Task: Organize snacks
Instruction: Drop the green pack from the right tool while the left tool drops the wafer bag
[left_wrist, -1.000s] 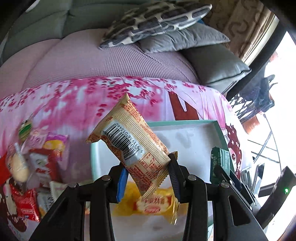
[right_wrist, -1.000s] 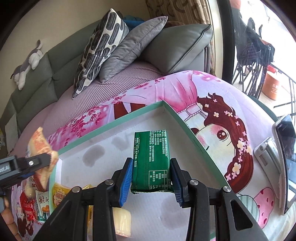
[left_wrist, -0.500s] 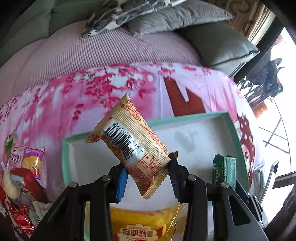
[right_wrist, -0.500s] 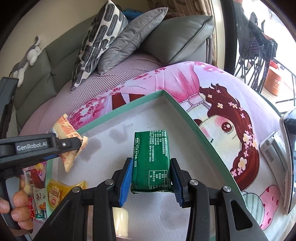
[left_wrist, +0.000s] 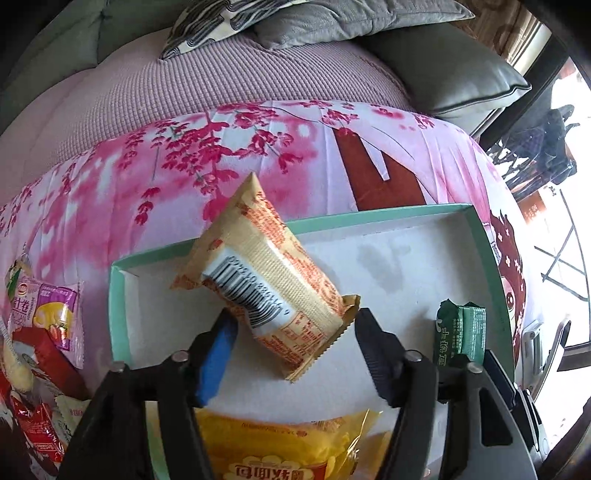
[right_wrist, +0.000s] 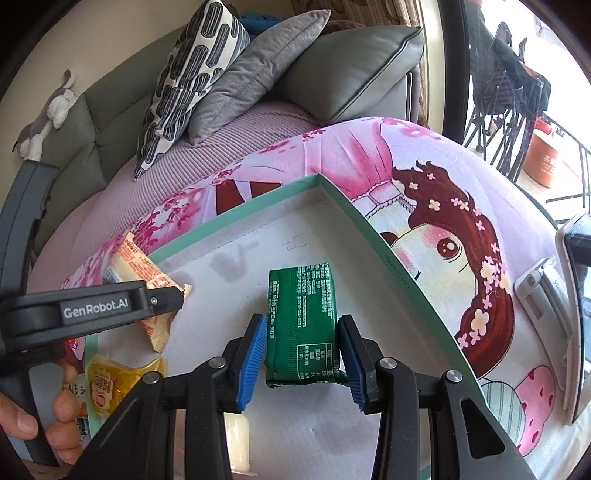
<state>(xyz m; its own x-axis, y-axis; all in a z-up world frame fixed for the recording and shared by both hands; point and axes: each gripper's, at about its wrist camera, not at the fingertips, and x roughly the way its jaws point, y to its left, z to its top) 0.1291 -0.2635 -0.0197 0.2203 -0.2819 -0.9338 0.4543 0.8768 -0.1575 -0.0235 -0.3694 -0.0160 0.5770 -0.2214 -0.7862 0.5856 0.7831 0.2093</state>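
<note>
A mint-green tray (left_wrist: 369, 218) with a white floor lies on the pink cloth. My left gripper (left_wrist: 293, 336) is open; the tan snack packet (left_wrist: 266, 280) lies between its spread fingers on the tray's left part. My right gripper (right_wrist: 301, 350) has opened a little; the green snack packet (right_wrist: 301, 325) sits on the tray floor between its fingers, with small gaps to the pads. The green packet also shows in the left wrist view (left_wrist: 460, 332). The left gripper and tan packet (right_wrist: 147, 280) show in the right wrist view.
A yellow packet (left_wrist: 280, 446) lies at the tray's near edge. Several loose snacks (left_wrist: 40, 332) lie left of the tray. A phone and white holder (right_wrist: 569, 295) stand at the right. Sofa cushions (right_wrist: 236, 81) lie behind the table.
Both grippers moved down into the tray. The left jaws opened wide and let the tan packet down. The right jaws opened slightly around the green packet.
</note>
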